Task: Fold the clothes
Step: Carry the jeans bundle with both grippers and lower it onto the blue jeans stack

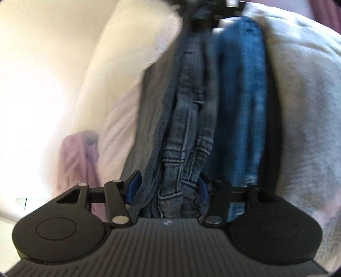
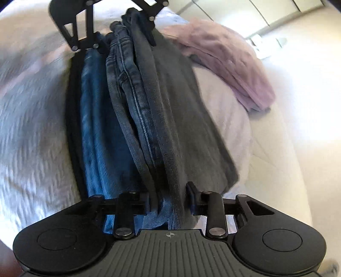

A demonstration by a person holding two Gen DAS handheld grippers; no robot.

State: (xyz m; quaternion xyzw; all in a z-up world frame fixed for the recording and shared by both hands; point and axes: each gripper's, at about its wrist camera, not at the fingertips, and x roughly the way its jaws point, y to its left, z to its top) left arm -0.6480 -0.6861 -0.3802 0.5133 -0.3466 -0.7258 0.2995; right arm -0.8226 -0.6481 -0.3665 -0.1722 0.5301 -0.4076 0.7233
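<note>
A pair of faded blue-grey jeans (image 1: 187,127) is stretched between my two grippers above a bed. My left gripper (image 1: 168,187) is shut on the bunched hem end of the jeans. My right gripper (image 2: 170,198) is shut on the other end of the jeans (image 2: 136,95). Each gripper shows at the top of the other's view: the right gripper (image 1: 202,12) in the left wrist view, the left gripper (image 2: 119,34) in the right wrist view. Brighter blue jeans (image 1: 240,95) and a dark grey garment (image 2: 181,110) lie on the bed under the held pair.
The bed has a white quilted cover (image 2: 32,127). A crumpled mauve garment (image 2: 230,64) lies on the bed beyond the jeans and shows in the left wrist view (image 1: 76,162) too. Pale wardrobe doors (image 2: 245,12) stand behind the bed.
</note>
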